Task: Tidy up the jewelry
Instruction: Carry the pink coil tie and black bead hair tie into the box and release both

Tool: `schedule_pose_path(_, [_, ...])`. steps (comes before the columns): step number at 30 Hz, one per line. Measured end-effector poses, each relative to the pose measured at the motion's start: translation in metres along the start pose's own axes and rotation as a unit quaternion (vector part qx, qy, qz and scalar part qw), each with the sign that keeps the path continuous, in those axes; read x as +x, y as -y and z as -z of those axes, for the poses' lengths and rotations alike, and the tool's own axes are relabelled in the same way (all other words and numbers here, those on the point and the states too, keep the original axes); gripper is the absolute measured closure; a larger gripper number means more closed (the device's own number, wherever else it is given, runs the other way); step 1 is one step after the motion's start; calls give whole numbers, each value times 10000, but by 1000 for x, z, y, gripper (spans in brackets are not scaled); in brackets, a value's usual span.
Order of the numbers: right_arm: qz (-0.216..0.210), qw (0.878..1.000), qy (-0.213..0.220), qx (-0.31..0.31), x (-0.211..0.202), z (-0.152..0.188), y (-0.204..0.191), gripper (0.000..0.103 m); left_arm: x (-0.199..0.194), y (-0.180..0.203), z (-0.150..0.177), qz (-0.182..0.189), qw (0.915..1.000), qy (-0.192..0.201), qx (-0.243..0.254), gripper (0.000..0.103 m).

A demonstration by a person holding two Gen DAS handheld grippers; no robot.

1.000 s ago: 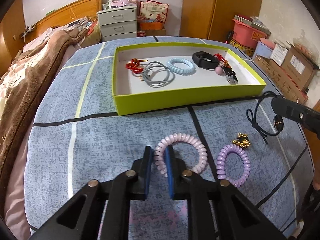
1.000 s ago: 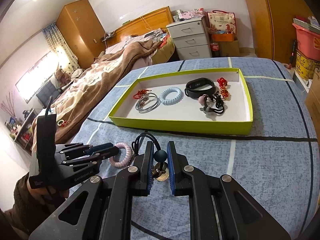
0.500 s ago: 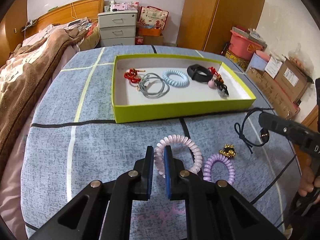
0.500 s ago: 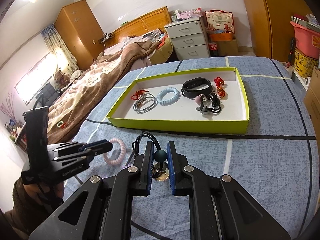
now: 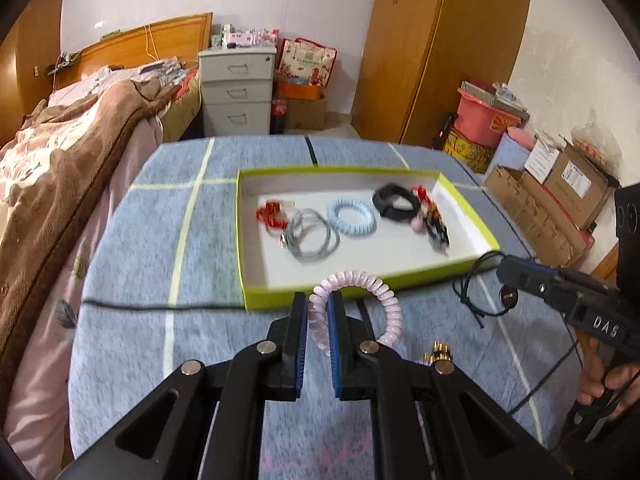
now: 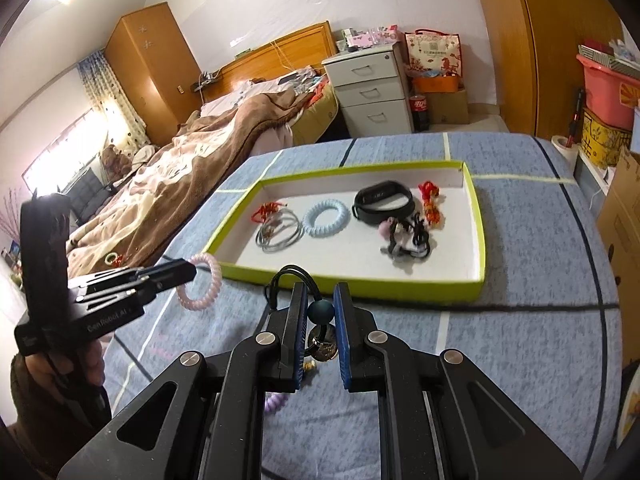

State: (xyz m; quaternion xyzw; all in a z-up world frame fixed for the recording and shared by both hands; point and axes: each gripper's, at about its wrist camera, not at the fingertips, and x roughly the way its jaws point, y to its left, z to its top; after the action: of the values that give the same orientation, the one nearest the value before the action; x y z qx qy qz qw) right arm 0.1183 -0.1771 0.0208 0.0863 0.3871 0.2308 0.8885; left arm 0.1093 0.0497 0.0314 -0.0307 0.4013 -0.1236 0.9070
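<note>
Pink coil band [image 5: 356, 302] pinched in the left gripper [image 5: 318, 312], lifted off the blue cloth [image 5: 132, 280], just near of the green tray [image 5: 468, 264]. In the tray: grey loops [image 5: 312, 236], blue coil [image 5: 352, 218], black band [image 5: 394, 202]. To the right, the right gripper [image 6: 320, 310] clamps a dark cord [image 6: 292, 276] with its bead [image 6: 320, 312].

Home bedroom: bed [image 6: 208, 152] with brown blanket, drawer unit [image 6: 370, 88], wooden wardrobe [image 6: 148, 68].
</note>
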Motion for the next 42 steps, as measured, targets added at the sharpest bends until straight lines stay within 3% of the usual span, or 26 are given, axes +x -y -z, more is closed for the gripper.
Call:
schedule_pose_path(8, [175, 9998, 19, 18, 22, -27, 4, 89, 14, -5, -43, -12, 9999, 172, 19, 92])
schedule_pose_path(18, [224, 9993, -281, 58, 60, -41, 15, 89, 60, -16, -76, 43, 9998, -10, -196, 92])
schedule_pose_path(28, [289, 9980, -568, -16, 81, -38, 25, 89, 105, -15, -81, 61, 9991, -336, -266, 92])
schedule_pose_path(42, [410, 9962, -757, -125, 95, -37, 29, 89, 133, -20, -82, -38, 9975, -570, -405, 92])
